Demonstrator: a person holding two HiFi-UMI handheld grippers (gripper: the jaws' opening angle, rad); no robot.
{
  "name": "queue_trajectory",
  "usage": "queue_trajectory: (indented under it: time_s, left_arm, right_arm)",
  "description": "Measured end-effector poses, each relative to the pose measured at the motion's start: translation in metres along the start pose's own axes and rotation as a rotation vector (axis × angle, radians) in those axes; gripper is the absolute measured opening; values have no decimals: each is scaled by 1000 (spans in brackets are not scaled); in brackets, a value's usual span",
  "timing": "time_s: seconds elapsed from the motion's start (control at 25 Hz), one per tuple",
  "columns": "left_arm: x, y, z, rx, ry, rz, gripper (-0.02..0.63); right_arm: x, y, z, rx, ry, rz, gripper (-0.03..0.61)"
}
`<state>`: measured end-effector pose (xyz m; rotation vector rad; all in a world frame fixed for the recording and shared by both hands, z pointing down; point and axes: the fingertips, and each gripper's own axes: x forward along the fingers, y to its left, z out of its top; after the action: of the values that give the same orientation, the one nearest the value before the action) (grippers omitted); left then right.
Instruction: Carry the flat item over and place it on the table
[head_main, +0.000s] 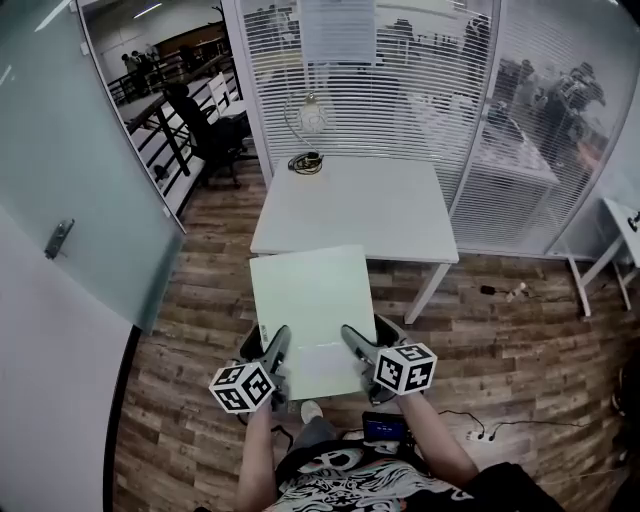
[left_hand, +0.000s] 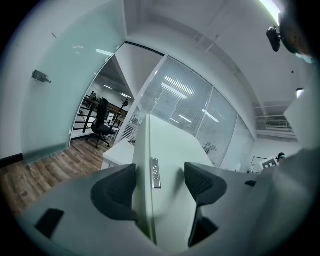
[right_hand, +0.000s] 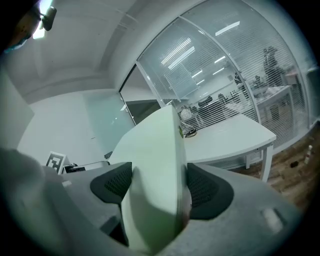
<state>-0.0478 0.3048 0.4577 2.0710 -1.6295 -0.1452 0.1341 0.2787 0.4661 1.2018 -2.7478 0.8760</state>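
Observation:
The flat item is a pale green panel (head_main: 312, 300), held level in the air with its far edge just over the near edge of the white table (head_main: 350, 205). My left gripper (head_main: 278, 342) clamps its near left corner and my right gripper (head_main: 352, 338) its near right corner. In the left gripper view the panel (left_hand: 167, 150) runs edge-on between the dark pads, with the left gripper (left_hand: 157, 184) closed on it. In the right gripper view the panel (right_hand: 157, 150) fills the gap between the pads of the right gripper (right_hand: 155, 186), and the table (right_hand: 235, 132) lies beyond.
A coiled dark cable (head_main: 305, 162) and a round wire object (head_main: 312, 115) sit at the table's far edge, against a glass wall with blinds (head_main: 400, 80). A frosted glass door (head_main: 80, 180) stands at the left and an office chair (head_main: 205, 130) beyond it. Wood floor surrounds the table.

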Motion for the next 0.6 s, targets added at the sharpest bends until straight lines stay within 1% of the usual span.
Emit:
queue_trajectory:
  time_s: [0.16,0.36,0.48,0.6]
  left_arm:
    - [8,-7,-2,9,6,-13,304]
    - [30,0,-6,1,26,-12,301]
    - [52,10,-2,-5,27,-9,296]
    - [87,31,8,-13,32,-10,295]
  right_arm:
    - [-5,-9,1,9,-14,-9,330]
    - [11,-28,0,30,5,-20,330]
    - [31,-42,7,35,8,-20,330]
    - [66,-58,18,38,15,-23,330]
